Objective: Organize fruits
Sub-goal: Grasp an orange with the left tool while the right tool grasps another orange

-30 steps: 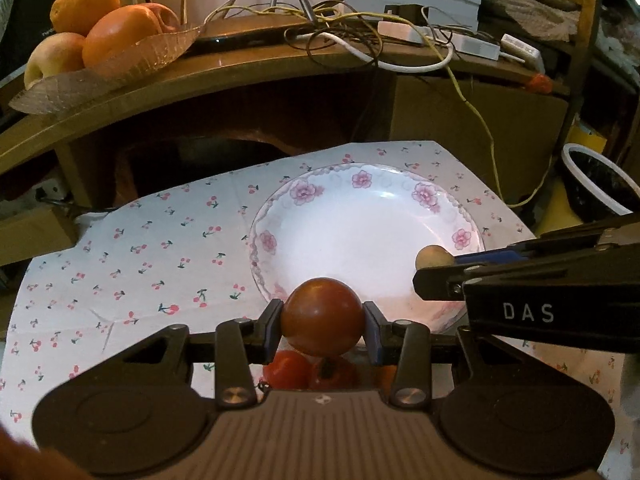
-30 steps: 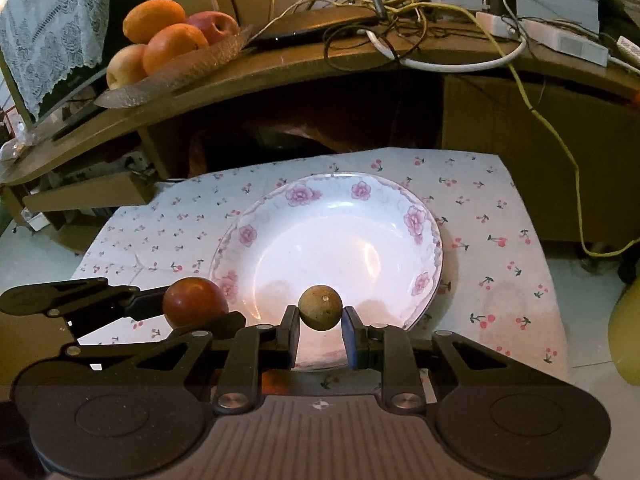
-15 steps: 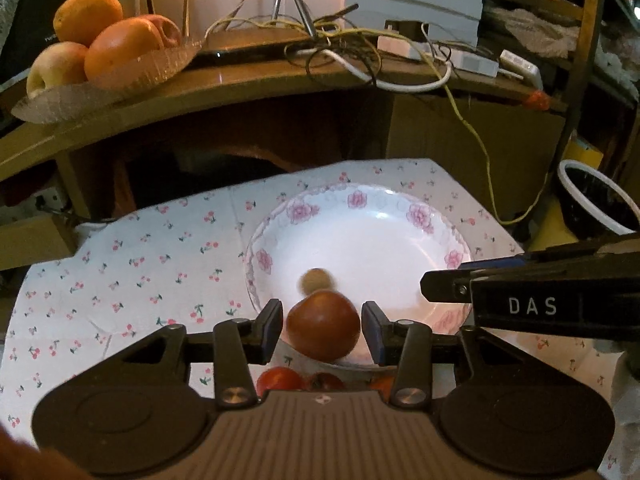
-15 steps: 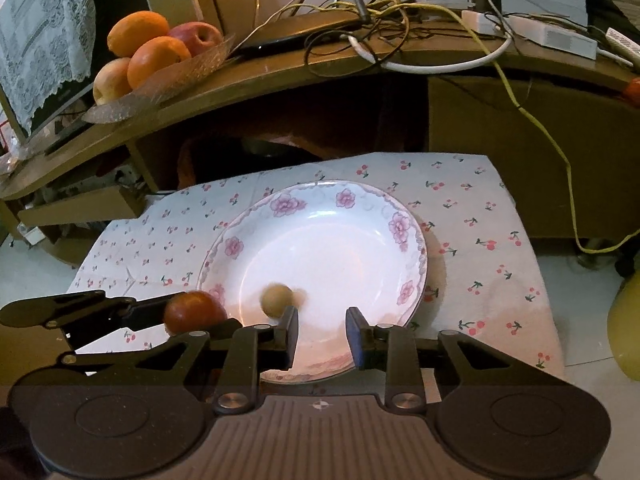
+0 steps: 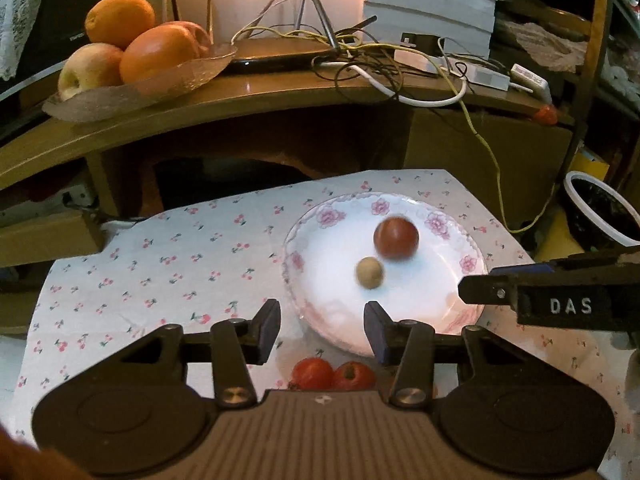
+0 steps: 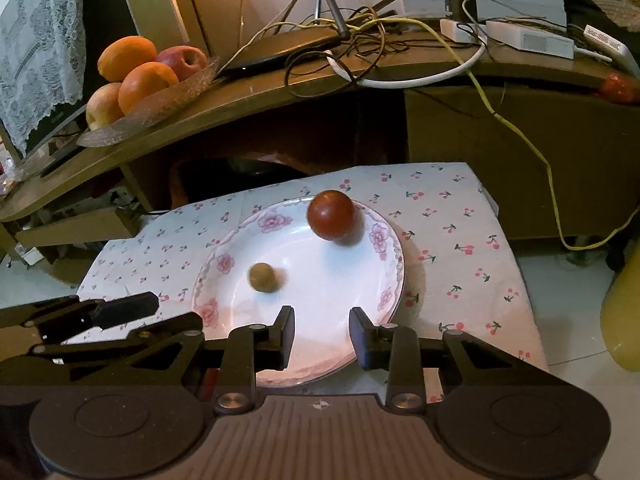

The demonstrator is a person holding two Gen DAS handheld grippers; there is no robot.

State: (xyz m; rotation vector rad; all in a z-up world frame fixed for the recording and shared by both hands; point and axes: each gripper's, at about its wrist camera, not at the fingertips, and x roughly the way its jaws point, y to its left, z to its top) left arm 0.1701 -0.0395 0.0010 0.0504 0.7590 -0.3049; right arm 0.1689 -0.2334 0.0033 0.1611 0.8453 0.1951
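A white plate with pink flowers lies on the cherry-print cloth. A dark red round fruit and a small tan round fruit lie loose in the plate, both slightly blurred. My left gripper is open and empty at the plate's near left rim. My right gripper is open and empty over the plate's near edge. Two small red fruits lie on the cloth just under the left gripper.
A wooden shelf behind the cloth carries a glass dish of oranges and apples, tangled cables and a power strip. A dark white-rimmed basket stands at right. A yellow object is right of the cloth.
Both grippers opened and let go their fruits, which dropped and rolled into the plate. Both grippers drew back and up from the plate.
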